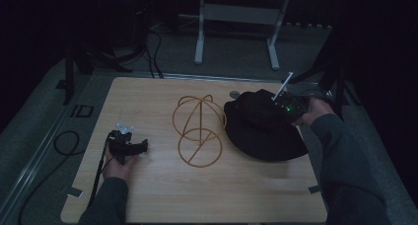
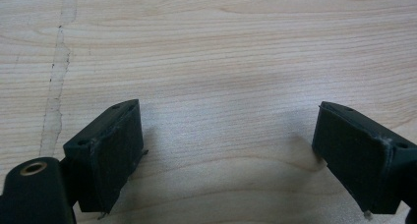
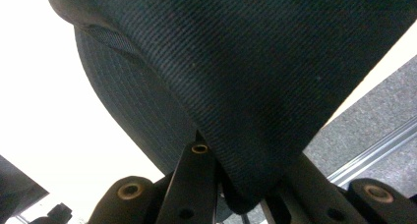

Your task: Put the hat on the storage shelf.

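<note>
A black fabric bucket hat lies on the right side of the wooden table. My right gripper is over the hat's far right part, shut on the hat's fabric. In the right gripper view the hat hangs close above and runs down between the jaws of the right gripper. Left of the hat stands a gold wire frame of rings and rods. My left gripper rests on the table at the left, apart from the frame. In its own view the left gripper is open over bare wood.
A small round grey disc lies at the table's far edge behind the hat. A black cable loop lies on the floor at the left. White metal frame legs stand beyond the table. The wood near the front edge is bare.
</note>
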A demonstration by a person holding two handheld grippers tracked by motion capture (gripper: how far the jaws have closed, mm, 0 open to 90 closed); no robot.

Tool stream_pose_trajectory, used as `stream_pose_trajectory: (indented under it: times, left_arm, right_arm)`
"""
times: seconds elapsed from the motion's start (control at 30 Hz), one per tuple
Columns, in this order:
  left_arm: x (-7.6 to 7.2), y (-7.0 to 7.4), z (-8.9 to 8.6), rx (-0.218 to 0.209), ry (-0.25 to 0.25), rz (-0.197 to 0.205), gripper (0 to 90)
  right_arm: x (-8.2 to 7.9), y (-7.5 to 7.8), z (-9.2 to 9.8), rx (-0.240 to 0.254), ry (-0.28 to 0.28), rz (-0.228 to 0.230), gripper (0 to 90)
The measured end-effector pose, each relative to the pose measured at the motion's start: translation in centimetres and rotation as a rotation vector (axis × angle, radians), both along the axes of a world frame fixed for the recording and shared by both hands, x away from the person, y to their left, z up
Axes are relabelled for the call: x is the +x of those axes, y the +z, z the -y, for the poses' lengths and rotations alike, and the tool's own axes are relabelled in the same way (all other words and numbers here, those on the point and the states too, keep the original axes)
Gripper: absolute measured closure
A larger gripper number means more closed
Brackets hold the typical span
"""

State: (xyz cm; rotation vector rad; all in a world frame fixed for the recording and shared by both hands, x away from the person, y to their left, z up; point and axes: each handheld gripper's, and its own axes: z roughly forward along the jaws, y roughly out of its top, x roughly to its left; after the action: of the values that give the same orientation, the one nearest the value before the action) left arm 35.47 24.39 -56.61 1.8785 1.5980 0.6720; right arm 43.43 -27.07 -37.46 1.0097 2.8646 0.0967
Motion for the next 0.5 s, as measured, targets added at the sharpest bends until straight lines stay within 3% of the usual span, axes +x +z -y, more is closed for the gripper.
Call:
stream_pose_trajectory:
  times: [0.27, 0.5]
  left_arm:
    - [0.0, 0.0, 0.0, -0.001, 0.001, 0.001, 12.1]
    - [0.0, 0.0, 0.0, -0.001, 0.001, 0.001, 12.1]
  right_arm:
    - [-0.2, 1.6, -0.1, 0.003, 0.022, 0.013, 87.4]
    - [-0.4, 3.0, 0.0, 0.019, 0.040, 0.056, 87.4]
